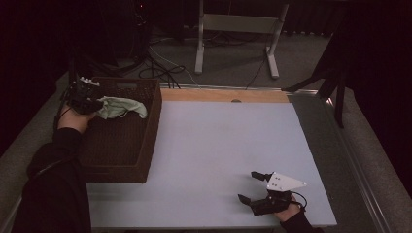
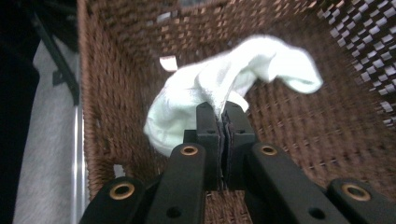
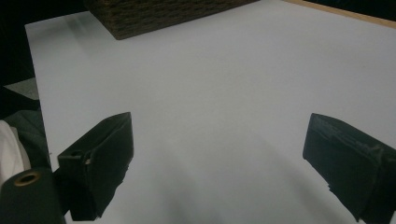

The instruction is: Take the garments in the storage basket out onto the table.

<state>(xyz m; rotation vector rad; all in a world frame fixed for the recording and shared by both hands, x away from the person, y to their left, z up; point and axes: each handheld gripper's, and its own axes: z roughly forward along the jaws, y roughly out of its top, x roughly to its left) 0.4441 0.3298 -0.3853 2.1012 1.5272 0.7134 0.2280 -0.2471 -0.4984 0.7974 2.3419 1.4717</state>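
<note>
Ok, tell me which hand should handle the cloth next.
Left. The left gripper is already shut on the pale cloth over the wicker basket; the right gripper rests open on the table, well apart.

Lab: dark curtains (image 1: pixel 29 43), floor cables (image 1: pixel 163 68), test table (image 1: pixel 218 145).

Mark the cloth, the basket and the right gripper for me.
cloth (image 2: pixel 205 88), left gripper view, bunched middle.
basket (image 1: pixel 154 114), high view, right wall.
right gripper (image 1: pixel 251 187), high view, between its open jaws.
</note>
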